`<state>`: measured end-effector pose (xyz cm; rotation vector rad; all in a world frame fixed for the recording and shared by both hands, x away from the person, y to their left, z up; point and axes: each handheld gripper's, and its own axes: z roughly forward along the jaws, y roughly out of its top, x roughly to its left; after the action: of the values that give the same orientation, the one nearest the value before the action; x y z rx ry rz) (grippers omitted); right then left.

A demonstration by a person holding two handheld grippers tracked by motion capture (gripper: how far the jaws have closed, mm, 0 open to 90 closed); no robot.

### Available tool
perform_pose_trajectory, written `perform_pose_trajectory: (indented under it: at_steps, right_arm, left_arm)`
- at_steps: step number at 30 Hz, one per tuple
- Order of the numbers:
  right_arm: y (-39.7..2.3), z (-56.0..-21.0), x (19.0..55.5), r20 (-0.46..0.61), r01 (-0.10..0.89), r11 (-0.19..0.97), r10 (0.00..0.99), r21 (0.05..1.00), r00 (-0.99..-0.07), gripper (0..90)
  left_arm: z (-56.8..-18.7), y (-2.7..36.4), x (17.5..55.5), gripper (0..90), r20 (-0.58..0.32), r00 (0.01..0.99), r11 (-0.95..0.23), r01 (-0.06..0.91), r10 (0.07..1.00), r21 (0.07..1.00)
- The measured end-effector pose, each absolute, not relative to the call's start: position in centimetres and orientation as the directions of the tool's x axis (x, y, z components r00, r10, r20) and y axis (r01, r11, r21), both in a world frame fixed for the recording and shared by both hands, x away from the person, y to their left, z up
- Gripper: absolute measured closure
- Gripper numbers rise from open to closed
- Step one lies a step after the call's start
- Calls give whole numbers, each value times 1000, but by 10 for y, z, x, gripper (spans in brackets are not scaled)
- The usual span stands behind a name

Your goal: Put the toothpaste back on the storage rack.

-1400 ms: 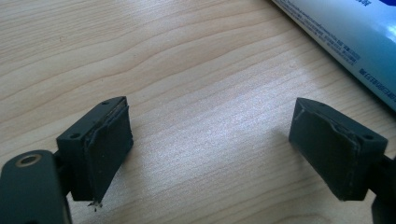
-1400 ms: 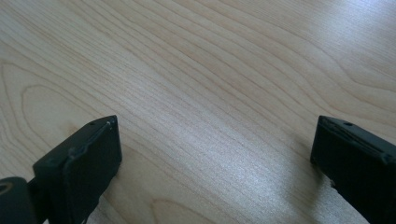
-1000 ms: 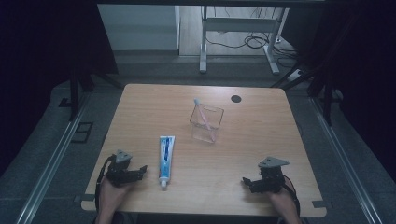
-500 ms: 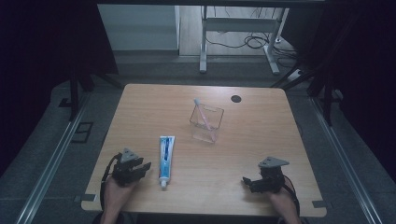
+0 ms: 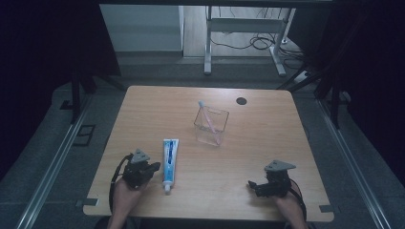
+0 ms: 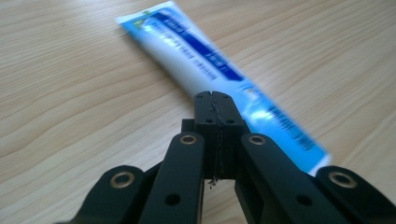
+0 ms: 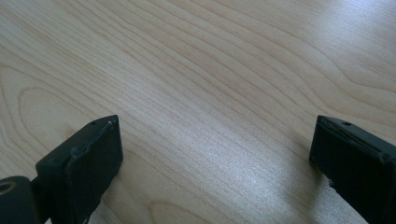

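From the high view, the left hand-held gripper (image 5: 152,168) sits near the front left edge of the tabletop (image 5: 267,138), just beside the tube (image 5: 169,159), which lies flat with its cap toward the person. The right hand-held gripper (image 5: 252,185) rests well apart, near the front right edge. Farther back, near the middle, stands a clear cup (image 5: 210,126) with a toothbrush (image 5: 208,120) leaning inside it. A small dark disc (image 5: 241,100) lies toward the far edge.

In the left gripper view, the left hand-held gripper (image 6: 215,94) has its jaws pressed flat together, having just been closing, with nothing between them. The tube (image 6: 196,60) lies slantwise just past the tips, its blue and white print blurred; whether the tips touch it I cannot tell.

In the right gripper view, the right hand-held gripper (image 7: 212,140) has its jaws spread wide, with bare tabletop (image 7: 210,70) between them and nothing held.
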<state>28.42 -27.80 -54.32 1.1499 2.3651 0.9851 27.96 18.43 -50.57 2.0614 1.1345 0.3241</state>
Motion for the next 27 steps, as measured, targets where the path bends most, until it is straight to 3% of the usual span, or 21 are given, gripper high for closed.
perform_pose_trajectory:
  at_steps: [14,27]
  right_arm:
    - [-278,-543,284,5,558,434,787,708,-617,21]
    - [-278,-543,284,3,556,435,785,708,-619,21]
  left_arm:
    - [-505,142,280,895,-98,660,-438,595,745,674]
    - [-508,137,276,893,-97,673,-480,613,733,628]
